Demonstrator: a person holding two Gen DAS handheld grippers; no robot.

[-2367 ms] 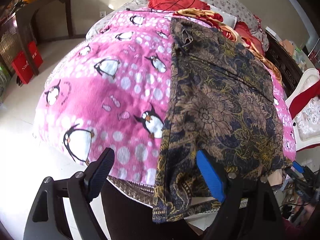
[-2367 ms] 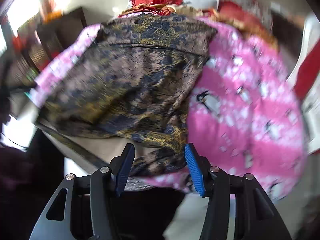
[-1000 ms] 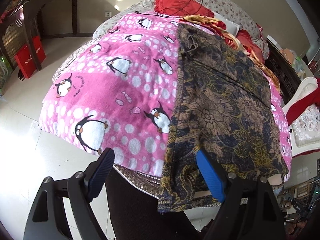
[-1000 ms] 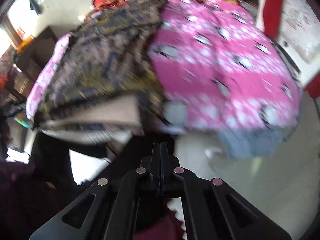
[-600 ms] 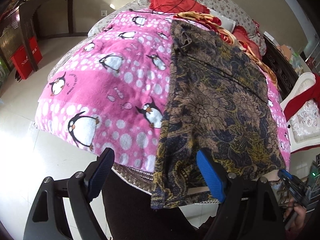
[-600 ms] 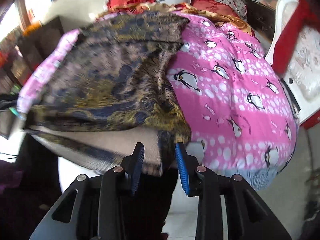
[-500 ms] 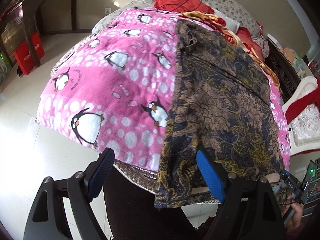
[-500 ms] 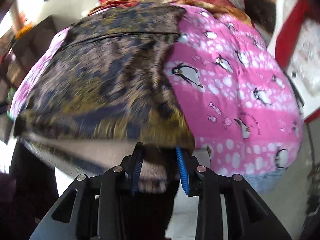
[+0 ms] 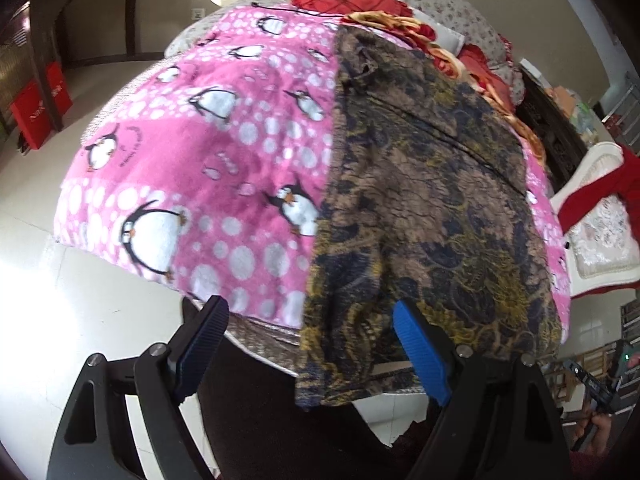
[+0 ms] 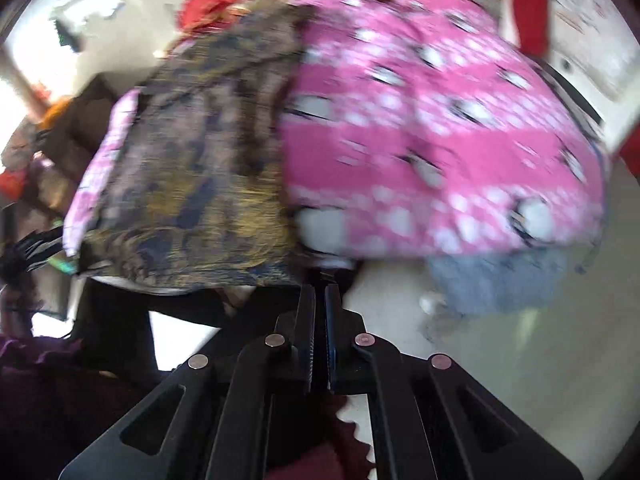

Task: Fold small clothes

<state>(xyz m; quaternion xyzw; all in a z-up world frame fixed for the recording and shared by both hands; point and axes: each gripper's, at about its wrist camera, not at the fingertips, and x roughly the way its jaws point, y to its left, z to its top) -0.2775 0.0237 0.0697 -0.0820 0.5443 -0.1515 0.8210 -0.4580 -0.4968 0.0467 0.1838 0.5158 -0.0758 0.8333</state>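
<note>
- Dark floral-patterned brown, gold and navy garment [image 9: 420,208]: lay spread on the pink fleece penguin-print blanket [image 9: 224,168] covering the bed, its near hem hanging over the bed edge.
- Left hand-held gripper [image 9: 312,344]: fingers spread wide, blue pads [image 9: 420,354] flanking the hanging hem, gripping nothing.
- Right hand-held gripper [image 10: 320,312]: fingers pressed nearly together just below the garment's near corner; motion blur hid whether cloth was pinched.
</note>
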